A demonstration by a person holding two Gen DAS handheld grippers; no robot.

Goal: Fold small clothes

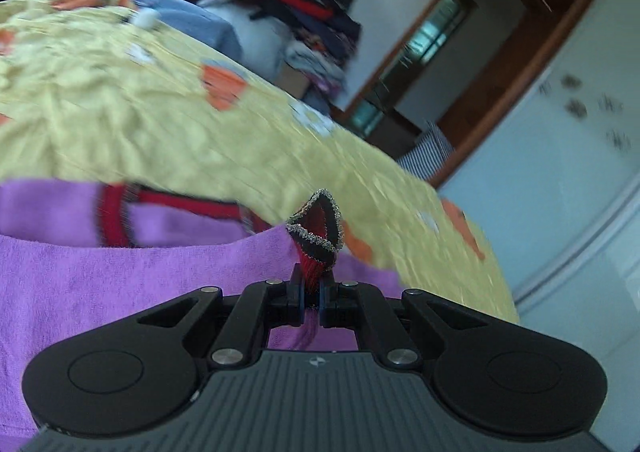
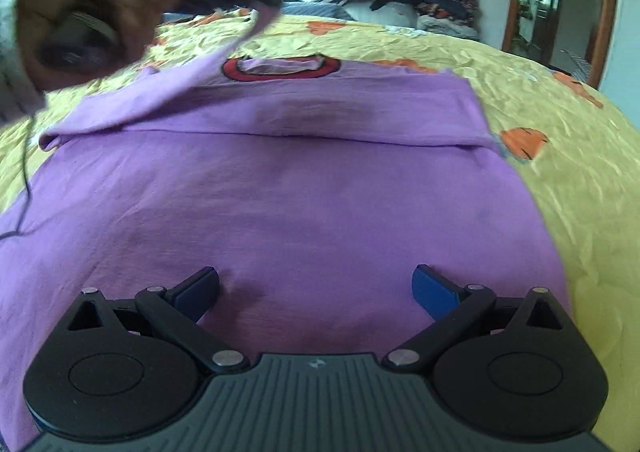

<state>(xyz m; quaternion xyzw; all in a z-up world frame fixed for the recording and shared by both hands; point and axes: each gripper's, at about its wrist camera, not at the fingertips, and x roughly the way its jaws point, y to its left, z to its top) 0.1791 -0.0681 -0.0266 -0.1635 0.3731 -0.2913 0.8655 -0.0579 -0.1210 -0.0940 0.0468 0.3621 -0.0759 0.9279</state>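
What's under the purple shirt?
Yellow patterned bedspread shows around the purple shirt. Anything beneath the cloth itself is covered, so I cannot tell.

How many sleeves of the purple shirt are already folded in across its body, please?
1: the right sleeve lies folded across the purple shirt. The left sleeve is lifted, its red cuff pinched in the left gripper.

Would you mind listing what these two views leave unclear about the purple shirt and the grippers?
- Left wrist view: the purple shirt runs off the left and bottom edges; the left gripper, shut on its trimmed cuff, hides the cloth below.
- Right wrist view: the left hand is motion-blurred, so its grip on the raised sleeve is unreadable.
- Right wrist view: the open right gripper covers the shirt's near hem.
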